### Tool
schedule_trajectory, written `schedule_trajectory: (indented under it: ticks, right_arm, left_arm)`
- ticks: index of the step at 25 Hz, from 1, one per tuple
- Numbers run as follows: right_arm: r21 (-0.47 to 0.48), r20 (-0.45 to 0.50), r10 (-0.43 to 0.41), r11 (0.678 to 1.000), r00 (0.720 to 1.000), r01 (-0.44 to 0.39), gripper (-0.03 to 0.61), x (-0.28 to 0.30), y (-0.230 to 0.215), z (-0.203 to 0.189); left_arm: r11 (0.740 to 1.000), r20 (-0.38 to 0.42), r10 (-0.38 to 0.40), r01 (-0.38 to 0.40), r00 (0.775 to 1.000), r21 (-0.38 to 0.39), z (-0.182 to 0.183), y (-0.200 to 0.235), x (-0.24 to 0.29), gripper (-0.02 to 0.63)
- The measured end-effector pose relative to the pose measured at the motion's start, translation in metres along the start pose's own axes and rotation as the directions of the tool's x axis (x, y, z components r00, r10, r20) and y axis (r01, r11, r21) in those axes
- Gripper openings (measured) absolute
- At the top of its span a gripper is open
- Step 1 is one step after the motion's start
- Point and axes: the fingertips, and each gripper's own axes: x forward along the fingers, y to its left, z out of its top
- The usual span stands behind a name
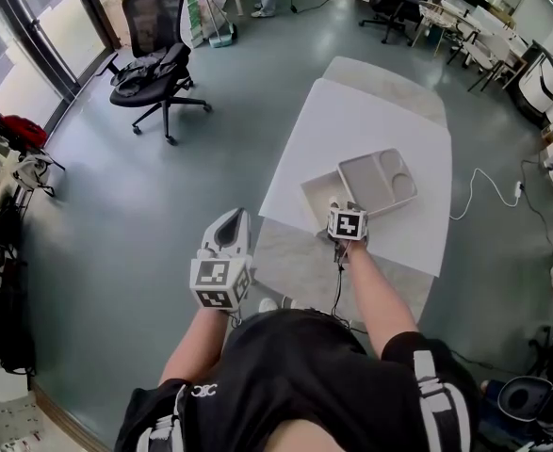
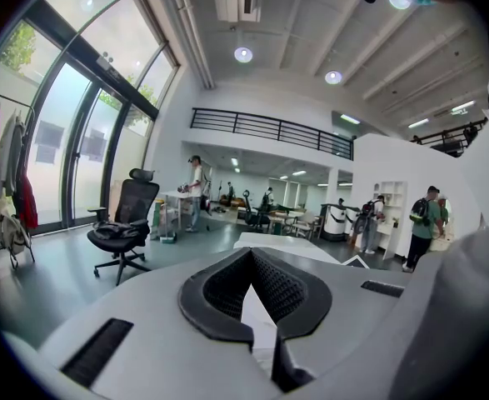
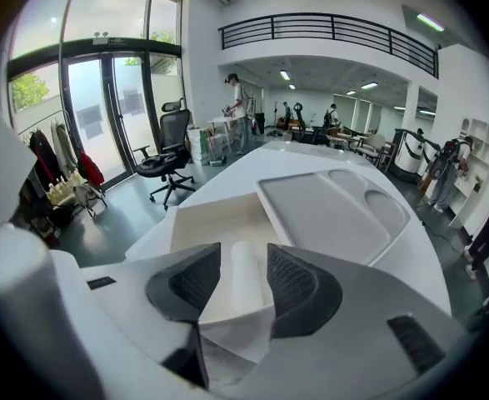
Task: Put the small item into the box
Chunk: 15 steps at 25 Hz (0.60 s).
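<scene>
Seen from overhead, the right gripper (image 1: 346, 217) covers the box's (image 1: 319, 192) six o'clock end and the small item (image 3: 246, 277) inside.

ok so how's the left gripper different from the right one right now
The left gripper has its jaws closed together with nothing in them. The right gripper has its jaws apart, with a white roll between them that rests in the box. The left gripper is off the table, above the floor; the right gripper is at the table, over the box. Both have black ribbed pads and a marker cube.

Small white roll (image 3: 244, 282) lies flat in open, shallow white box (image 3: 207, 223), nr front wall; box upright.
</scene>
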Motion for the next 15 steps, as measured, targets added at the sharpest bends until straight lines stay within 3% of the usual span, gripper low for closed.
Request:
schedule_trajectory:
  ticks: [4,7,10,15]
  right_arm:
    - [0.029,0.042,0.059,0.998,0.997,-0.060,0.164,-0.007,0.007,0.005]
    - [0.016,0.154,0.068,0.997,0.986,-0.071,0.151,-0.026,0.006,0.026]
    - [0.015,0.298,0.060,0.998,0.953,-0.067,0.040,-0.055,0.001,0.048]
    - [0.007,0.472,0.094,0.994,0.876,-0.111,0.014,-0.111,0.001,0.087]
  left_arm:
    - [1.000,-0.002,-0.014,0.014,1.000,0.006,-0.002,-0.006,0.003,0.005]
    - [1.000,0.003,-0.028,0.028,1.000,0.011,-0.003,-0.013,0.007,0.005]
    - [0.999,0.006,-0.040,0.040,0.999,0.011,-0.002,-0.021,0.012,0.005]
    - [0.998,0.005,-0.061,0.061,0.998,0.013,0.002,-0.033,0.021,0.005]
